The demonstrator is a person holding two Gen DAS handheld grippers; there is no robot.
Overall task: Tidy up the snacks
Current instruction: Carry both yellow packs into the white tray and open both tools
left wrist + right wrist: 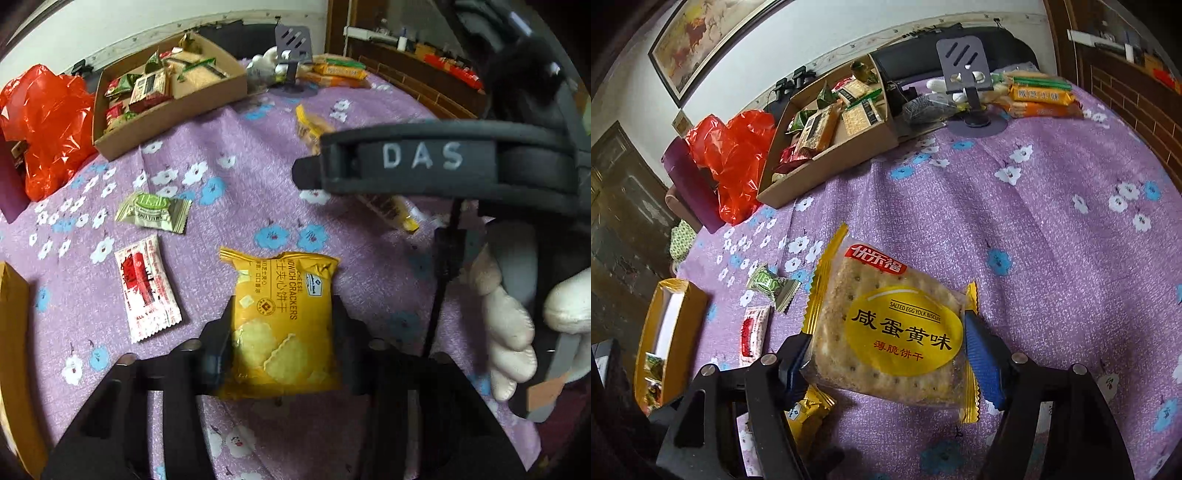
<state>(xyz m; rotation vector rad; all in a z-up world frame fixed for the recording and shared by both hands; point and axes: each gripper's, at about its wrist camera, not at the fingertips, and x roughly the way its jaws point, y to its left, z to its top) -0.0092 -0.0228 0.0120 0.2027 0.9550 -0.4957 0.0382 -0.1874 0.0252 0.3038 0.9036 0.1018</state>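
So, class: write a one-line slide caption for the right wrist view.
Right gripper clamps a salted egg yolk biscuit pack above the floral purple tablecloth.

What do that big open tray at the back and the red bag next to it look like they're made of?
The tray looks like plain brown cardboard: matte, flat walls, with folded corners. The red bag looks like thin plastic film: it is crumpled, glossy and partly see-through. Neither can be confirmed by sight alone.

Snack box (173, 110) far left on table (240, 147); plastic bag (48, 125) left of it; phone stand (293, 55) right.
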